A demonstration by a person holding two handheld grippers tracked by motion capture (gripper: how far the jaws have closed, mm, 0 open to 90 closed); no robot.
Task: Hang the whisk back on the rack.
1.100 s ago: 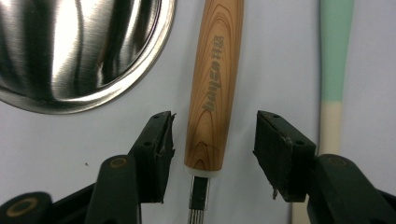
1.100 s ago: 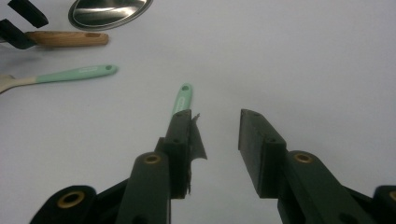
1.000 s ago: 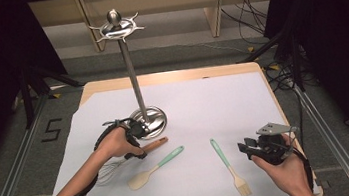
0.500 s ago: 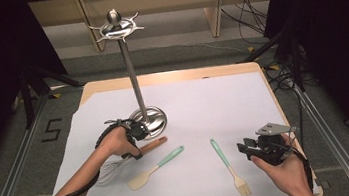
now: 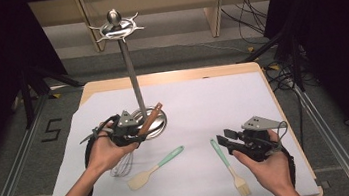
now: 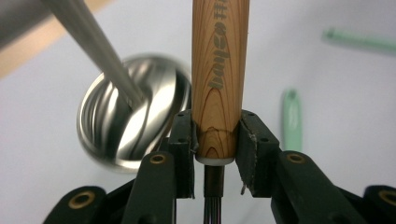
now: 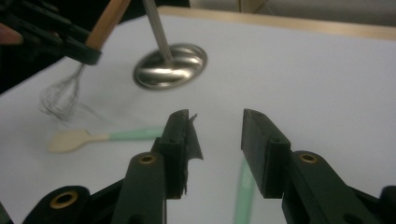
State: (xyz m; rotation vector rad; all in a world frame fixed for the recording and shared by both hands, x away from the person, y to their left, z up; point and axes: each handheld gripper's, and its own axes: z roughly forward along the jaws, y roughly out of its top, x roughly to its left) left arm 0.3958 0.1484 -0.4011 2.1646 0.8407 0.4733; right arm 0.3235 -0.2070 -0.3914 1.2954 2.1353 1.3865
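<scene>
Between left gripper point(image 6: 217, 140) jaws, whisk handle point(image 6: 219, 70)

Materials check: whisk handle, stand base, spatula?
Whisk handle: wood, matte, grain lines and stamped lettering visible. Stand base: polished metal, likely steel, mirror reflections. Spatula: mint handle and cream head, smooth and matte, probably silicone or plastic; the look can't settle which.
</scene>
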